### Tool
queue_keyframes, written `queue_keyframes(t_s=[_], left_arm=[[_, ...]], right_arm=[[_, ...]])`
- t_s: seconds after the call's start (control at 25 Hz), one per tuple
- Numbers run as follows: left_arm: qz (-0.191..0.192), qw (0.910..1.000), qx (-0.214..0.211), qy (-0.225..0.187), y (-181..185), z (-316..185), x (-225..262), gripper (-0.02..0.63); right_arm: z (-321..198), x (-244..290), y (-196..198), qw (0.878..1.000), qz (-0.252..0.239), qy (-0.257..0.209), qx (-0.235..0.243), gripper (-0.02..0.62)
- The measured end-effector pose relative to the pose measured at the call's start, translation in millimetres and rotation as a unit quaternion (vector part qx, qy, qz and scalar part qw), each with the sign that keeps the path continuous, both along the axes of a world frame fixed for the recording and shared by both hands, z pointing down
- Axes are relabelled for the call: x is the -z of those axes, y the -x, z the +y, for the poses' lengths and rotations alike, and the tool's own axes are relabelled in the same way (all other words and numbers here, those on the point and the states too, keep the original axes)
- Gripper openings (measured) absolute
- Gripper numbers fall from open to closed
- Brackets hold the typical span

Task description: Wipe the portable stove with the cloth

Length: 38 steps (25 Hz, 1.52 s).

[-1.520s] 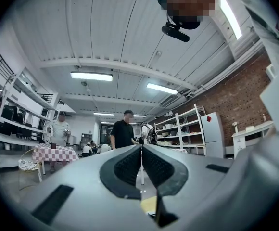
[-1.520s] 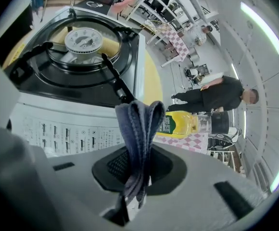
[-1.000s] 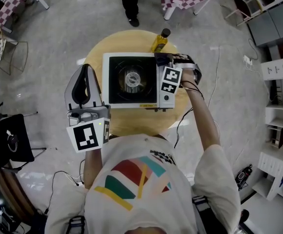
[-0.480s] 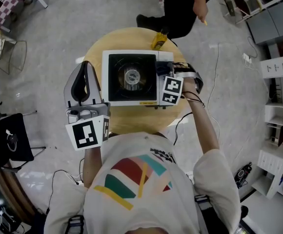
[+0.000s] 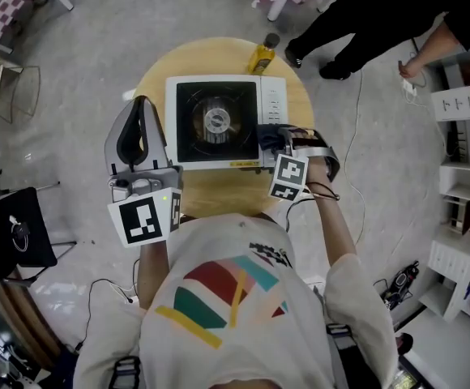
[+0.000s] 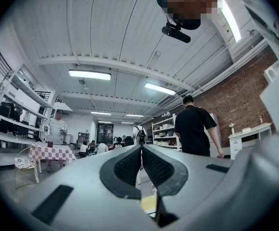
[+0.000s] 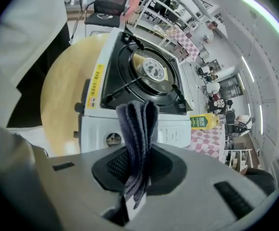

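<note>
The portable stove (image 5: 219,120), white with a black burner top, sits on a round wooden table (image 5: 219,194). My right gripper (image 5: 272,137) is at the stove's near right corner, over the control panel, and is shut on a folded dark grey cloth (image 5: 267,134). In the right gripper view the cloth (image 7: 138,124) stands up out of the right gripper (image 7: 137,163), with the stove (image 7: 144,76) just beyond it. My left gripper (image 5: 141,104) is held left of the stove, off it, and is shut with nothing in it. In its own view the left gripper (image 6: 141,149) points up into the room.
A yellow bottle (image 5: 261,56) stands at the table's far edge behind the stove, and it also shows in the right gripper view as the bottle (image 7: 204,121). A person in black (image 5: 381,23) stands at the far right. White shelves (image 5: 462,160) line the right side.
My right gripper has slid with the cloth from the stove's far right corner to its near right corner. The person in black has walked from the top centre to the right.
</note>
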<state>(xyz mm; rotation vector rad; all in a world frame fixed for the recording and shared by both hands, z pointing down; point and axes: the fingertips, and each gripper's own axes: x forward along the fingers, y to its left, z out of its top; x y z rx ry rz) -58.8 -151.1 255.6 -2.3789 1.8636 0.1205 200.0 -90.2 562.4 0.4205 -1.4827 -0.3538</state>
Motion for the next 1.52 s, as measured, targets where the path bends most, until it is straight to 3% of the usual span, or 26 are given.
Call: queue_keyframes(t_s=[0.48,0.96,1.28,1.44,1.52], left_arm=[[-0.002,1.0000,-0.007,0.006,-9,1,-5,0.008],[-0.014,0.9993,0.023,0.025,-15,18,-18,0.008],[-0.016,0.9994,0.009,0.028,-5,12,-30,0.008],[-0.024,0.9994,0.016,0.016,22,10,-18,0.008],[-0.022,0.9993,0.023,0.020,39,12,-22,0.008]], right_arm=[[65,0,6,0.999,-0.016,0.033,0.006,0.033],[77,-1,8,0.998,-0.049,0.037,0.013,0.033],[75,4,8,0.999,-0.054,0.003,0.001,0.034],[66,48,22,0.991,-0.108,-0.045,-0.059,0.034],[65,68,44,0.987,-0.133,-0.061,-0.065,0.033]])
